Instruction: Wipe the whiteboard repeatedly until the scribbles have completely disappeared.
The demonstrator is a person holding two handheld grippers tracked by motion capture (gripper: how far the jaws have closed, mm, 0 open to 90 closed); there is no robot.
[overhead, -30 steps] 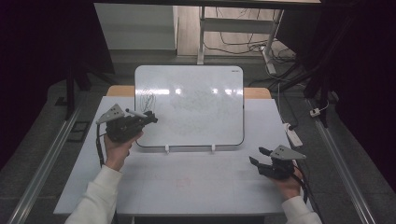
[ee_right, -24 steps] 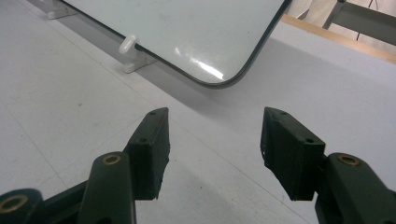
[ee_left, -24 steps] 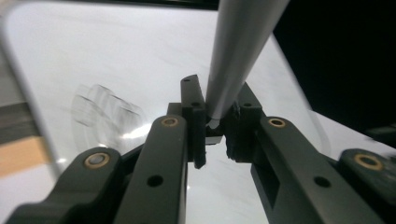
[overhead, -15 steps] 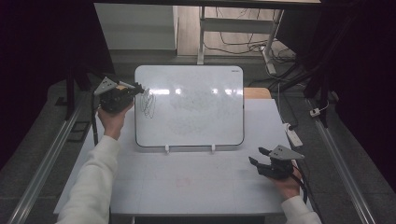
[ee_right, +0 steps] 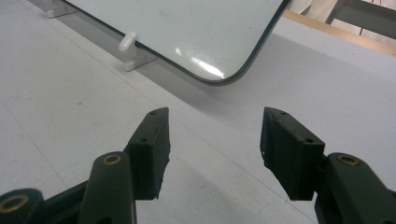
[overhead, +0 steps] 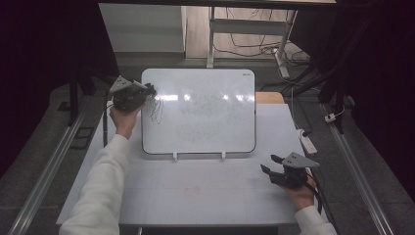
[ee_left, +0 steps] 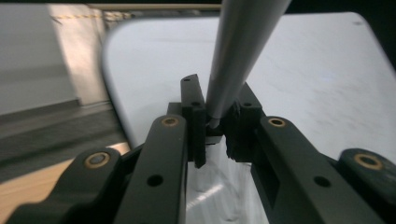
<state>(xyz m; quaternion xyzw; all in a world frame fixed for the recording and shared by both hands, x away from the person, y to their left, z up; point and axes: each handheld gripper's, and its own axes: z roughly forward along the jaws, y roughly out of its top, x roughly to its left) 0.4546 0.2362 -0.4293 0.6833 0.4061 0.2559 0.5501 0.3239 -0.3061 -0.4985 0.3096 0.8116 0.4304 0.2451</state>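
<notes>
Left gripper (overhead: 147, 91), jaws pinching a grey marker (ee_left: 243, 51), sits at the whiteboard's (overhead: 205, 127) ten o'clock corner, beside the scribble (overhead: 155, 108); marker axis runs toward twelve. Right gripper (overhead: 270, 164), jaws spread empty, rests at five o'clock, well apart.

Your marker (ee_left: 245, 51) and the whiteboard (overhead: 205, 117) it worked on.

You had a grey, round-barrelled marker clamped between the pads of your left gripper (ee_left: 215, 126) — its barrel ran up and away out of the top of the left gripper view, slightly tilted, and its tip end was hidden between the pads. The whiteboard was a white rectangle with rounded corners and a dark rim, propped leaning back on two small white feet at its lower edge, on the table. Near its upper left edge sat a dark scribble (overhead: 155, 108) of looping lines, just beside the marker; faint grey smears covered the board's middle.
</notes>
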